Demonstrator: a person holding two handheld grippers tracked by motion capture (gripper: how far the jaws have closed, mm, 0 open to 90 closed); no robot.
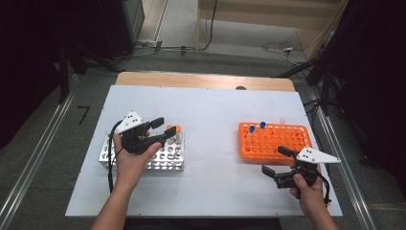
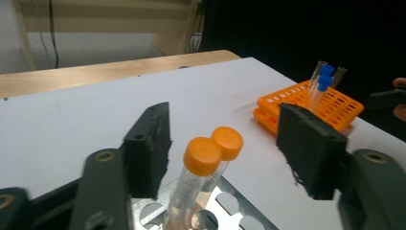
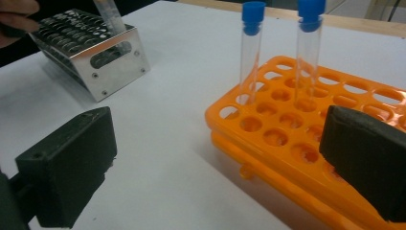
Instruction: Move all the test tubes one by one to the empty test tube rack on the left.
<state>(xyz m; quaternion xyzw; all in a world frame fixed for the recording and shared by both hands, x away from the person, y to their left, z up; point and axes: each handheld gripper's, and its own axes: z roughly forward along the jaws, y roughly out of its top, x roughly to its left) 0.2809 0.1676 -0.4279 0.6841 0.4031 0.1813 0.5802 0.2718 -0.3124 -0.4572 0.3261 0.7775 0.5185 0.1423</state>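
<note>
Two clear orange-capped tubes [image 2: 201, 177] stand in metal rack [image 1: 168, 160].

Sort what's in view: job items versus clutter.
Job:
- left claw, open around the orange-capped tubes
- metal rack
- orange rack with blue-capped tubes
- right claw, open

Lying about:
- cables on the floor

High view overhead, whole table [image 1: 210, 191], gripper views low, close — both share the orange rack [image 2: 335, 103].

Bright even overhead light, soft shadows; dark surroundings; close foreground blurred, mild softness.
</note>
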